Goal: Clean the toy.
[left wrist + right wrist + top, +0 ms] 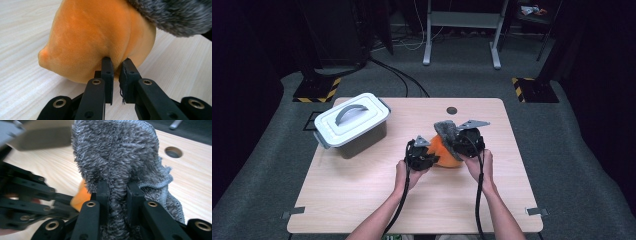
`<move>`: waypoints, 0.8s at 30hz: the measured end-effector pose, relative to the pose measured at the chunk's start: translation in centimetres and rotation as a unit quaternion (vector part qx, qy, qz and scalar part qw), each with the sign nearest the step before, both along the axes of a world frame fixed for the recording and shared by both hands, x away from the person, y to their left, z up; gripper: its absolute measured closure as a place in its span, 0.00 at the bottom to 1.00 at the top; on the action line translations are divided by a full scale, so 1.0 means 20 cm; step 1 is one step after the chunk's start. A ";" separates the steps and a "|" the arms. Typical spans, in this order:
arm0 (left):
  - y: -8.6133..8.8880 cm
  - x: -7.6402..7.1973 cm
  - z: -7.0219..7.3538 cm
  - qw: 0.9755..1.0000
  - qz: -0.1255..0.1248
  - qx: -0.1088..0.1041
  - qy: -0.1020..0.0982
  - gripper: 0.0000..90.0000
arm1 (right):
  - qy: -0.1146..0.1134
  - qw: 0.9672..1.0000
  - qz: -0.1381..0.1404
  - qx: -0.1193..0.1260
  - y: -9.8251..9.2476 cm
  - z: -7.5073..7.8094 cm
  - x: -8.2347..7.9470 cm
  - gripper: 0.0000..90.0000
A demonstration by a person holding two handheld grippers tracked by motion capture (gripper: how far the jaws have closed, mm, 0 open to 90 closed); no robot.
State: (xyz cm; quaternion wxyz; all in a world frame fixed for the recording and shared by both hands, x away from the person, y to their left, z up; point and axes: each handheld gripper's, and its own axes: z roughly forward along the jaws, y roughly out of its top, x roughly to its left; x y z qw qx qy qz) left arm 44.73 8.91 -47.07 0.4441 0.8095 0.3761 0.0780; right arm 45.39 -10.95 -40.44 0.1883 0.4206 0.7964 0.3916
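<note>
An orange plush toy [444, 154] lies on the wooden table [362, 200] between my two grippers. My left gripper [116, 65] is shut on a fold of the orange plush toy [95, 37] at its lower edge. A grey fuzzy cloth [117, 160] drapes over the top of the toy; in the high view the grey cloth [446, 130] sits above the orange. My right gripper [117, 187] is shut on the grey cloth, which bunches between its jaws. In the high view the left gripper [428, 151] is at the toy's left and the right gripper [458, 144] at its right.
A grey lidded box [352, 125] with a handle stands at the table's back left. A round hole [452, 110] is in the tabletop near the far edge. Bare wood runs along the front and right of the table.
</note>
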 end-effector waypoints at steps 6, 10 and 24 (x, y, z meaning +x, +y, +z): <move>0.02 0.01 -0.03 1.000 0.017 -0.014 0.012 0.91 | -0.008 1.000 -0.005 -0.022 0.03 -0.03 0.01 0.84; 0.02 0.02 -0.03 1.000 0.018 -0.009 0.009 0.91 | -0.003 1.000 -0.012 -0.013 0.01 -0.03 0.01 0.84; 0.03 0.02 -0.04 1.000 0.017 0.002 0.007 0.91 | 0.013 0.999 -0.044 -0.011 -0.15 -0.12 -0.01 0.84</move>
